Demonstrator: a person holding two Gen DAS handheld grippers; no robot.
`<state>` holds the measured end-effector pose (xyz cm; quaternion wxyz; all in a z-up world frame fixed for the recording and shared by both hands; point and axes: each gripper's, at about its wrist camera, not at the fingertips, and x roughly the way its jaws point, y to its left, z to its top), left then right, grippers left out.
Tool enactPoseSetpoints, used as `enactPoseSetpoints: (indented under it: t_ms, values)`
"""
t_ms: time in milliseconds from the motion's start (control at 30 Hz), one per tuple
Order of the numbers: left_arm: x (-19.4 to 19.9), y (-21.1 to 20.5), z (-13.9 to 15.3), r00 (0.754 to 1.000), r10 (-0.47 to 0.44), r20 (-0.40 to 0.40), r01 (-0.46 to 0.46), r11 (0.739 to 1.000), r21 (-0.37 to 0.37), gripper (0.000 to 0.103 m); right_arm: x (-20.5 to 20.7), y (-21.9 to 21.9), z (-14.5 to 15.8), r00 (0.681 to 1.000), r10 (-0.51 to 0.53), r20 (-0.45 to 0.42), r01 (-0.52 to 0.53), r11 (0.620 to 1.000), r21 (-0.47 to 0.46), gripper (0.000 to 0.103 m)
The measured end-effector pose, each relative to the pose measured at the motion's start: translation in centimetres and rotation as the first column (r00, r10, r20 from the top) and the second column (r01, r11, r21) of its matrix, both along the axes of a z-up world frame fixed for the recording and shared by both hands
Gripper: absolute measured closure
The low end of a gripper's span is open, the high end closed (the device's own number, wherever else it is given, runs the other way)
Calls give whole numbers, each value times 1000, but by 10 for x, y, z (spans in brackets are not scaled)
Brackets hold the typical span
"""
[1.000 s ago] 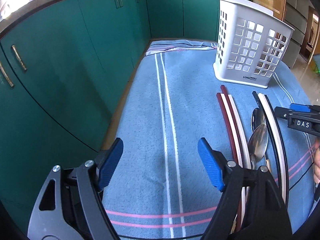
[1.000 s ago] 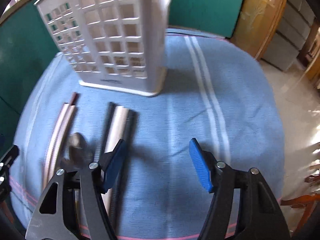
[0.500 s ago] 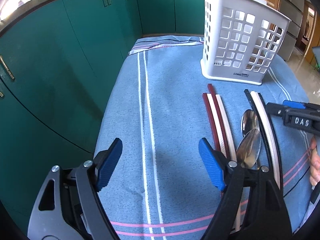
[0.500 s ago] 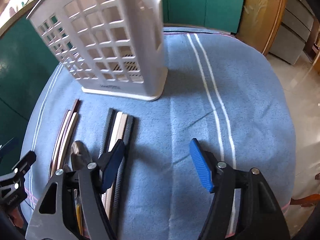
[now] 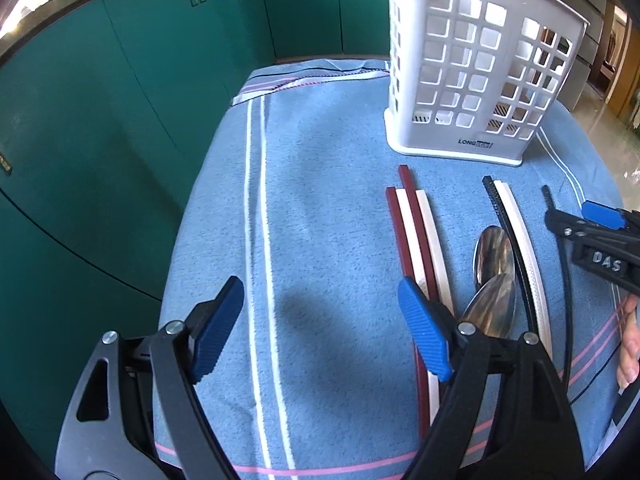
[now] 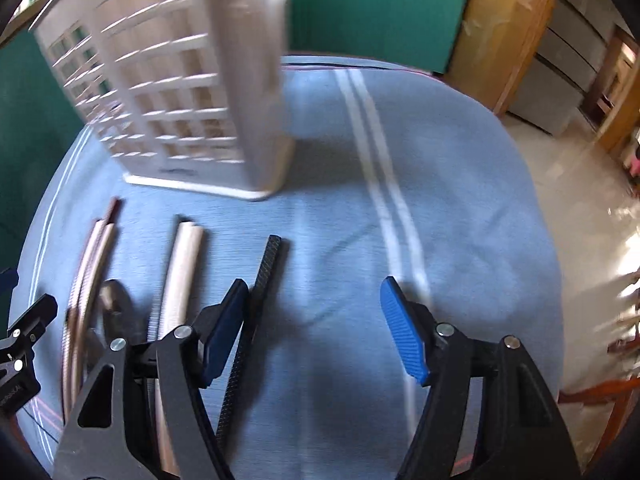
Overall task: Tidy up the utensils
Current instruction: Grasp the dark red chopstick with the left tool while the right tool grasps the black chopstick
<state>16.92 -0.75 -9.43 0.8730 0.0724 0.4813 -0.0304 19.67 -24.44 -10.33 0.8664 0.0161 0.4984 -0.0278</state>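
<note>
A white slotted basket (image 5: pixel 472 80) (image 6: pixel 172 92) stands upright at the far side of the blue cloth. In front of it lie dark red and white chopsticks (image 5: pixel 416 232) (image 6: pixel 92 248), two steel spoons (image 5: pixel 494 252) (image 6: pixel 116 304), and a black-and-white chopstick pair (image 5: pixel 520 240) (image 6: pixel 180 272). One black chopstick (image 6: pixel 260 280) (image 5: pixel 560 248) lies apart, just inside my right gripper's left pad. My right gripper (image 6: pixel 316 320) (image 5: pixel 600 236) is open, gripping nothing. My left gripper (image 5: pixel 320 316) (image 6: pixel 20 344) is open over bare cloth, its right finger above the red chopsticks.
The blue cloth (image 5: pixel 320 200) has white and pink stripes. Green cabinet doors (image 5: pixel 120 120) run along its left and far sides. In the right wrist view the cloth ends at the right, with tiled floor (image 6: pixel 580 200) and wooden furniture beyond. A person's hand (image 5: pixel 630 344) shows at the right edge.
The single black chopstick now lies apart to the right of the white pair, beside my right gripper's left finger. My left gripper has moved forward and rightward toward the utensils; the basket looks closer.
</note>
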Motion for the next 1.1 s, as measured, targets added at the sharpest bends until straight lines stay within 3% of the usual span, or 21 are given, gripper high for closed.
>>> enactPoseSetpoints:
  t_ms: [400,467,600,767,867,1000,1067,1100]
  values:
    - [9,-8,-9,1000,-11,-13,12,999,49,23,-18,-7,-8,997,14,73,-13,1000,-3,33]
    - [11,-8,-8,1000,0,-12,0,998,64,29,-21,-6,-8,997,16,75,-16,1000,-4,33]
    - [15,3,-8,999,46,-14,-45,996,79,29,-25,-4,-8,997,16,77,-17,1000,6,33]
    - [37,2,-12,999,27,-47,-22,995,96,29,-24,-15,-4,997,15,74,-17,999,28,33]
    - [52,1,-12,996,22,-83,-17,998,66,29,-22,-25,1,999,15,50,-18,998,64,33]
    - [70,-3,-11,990,-12,-138,20,998,55,32,-14,-32,8,999,21,-29,-18,993,116,44]
    - [72,-3,-11,988,-34,-153,43,998,54,34,-8,-30,11,997,43,-71,-36,994,108,55]
    - [72,-4,-11,985,-49,-166,58,997,48,35,-6,-28,12,995,54,-84,-46,994,97,56]
